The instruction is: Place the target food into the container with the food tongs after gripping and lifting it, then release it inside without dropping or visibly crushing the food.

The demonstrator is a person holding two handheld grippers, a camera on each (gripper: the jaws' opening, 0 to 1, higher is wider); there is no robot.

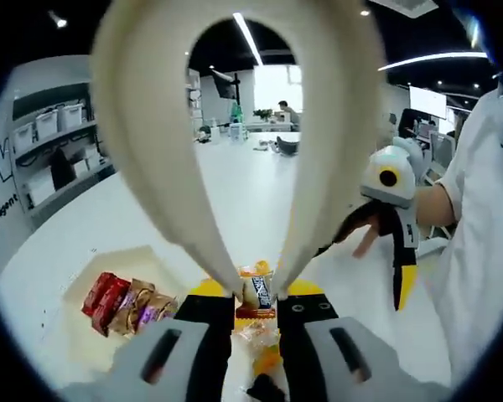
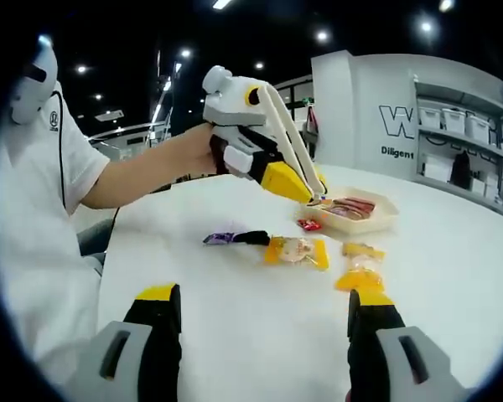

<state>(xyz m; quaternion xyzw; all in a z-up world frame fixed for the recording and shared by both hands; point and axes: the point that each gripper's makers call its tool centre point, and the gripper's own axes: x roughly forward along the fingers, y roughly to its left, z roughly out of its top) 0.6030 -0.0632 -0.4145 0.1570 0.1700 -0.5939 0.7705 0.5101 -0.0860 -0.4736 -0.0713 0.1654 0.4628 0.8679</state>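
We take the container (image 1: 92, 276) as our landmark, a shallow cream tray on the white table (image 1: 260, 193). Nearest to us in the left gripper view, the left gripper (image 1: 256, 322) has its jaws clamped on the two arms of the cream food tongs (image 1: 256, 126), so the gripper's squeeze drives the tongs. The tong tips are pressed together on a small orange-wrapped snack (image 1: 256, 295), the target food, which hangs pinched just beside the container on the side nearer the gripper, not yet over it. In the right gripper view the same tongs (image 2: 289, 142) slant down towards the container (image 2: 352, 219), tips close to its near rim; we cannot tell from there whether the snack is clear of the table. Several red and brown wrapped pieces (image 1: 126, 303) already lie inside the container, which we read as earlier deliveries. The right gripper (image 2: 264, 322) hovers low over the table with its jaws apart and nothing between them, held back, we judge, so as not to crowd the carry. Loose sweets (image 2: 295, 249) lie scattered between it and the container, with a purple-wrapped one (image 2: 220, 239) farther from the container. Beyond the container stand shelves (image 2: 465, 146) with bins.
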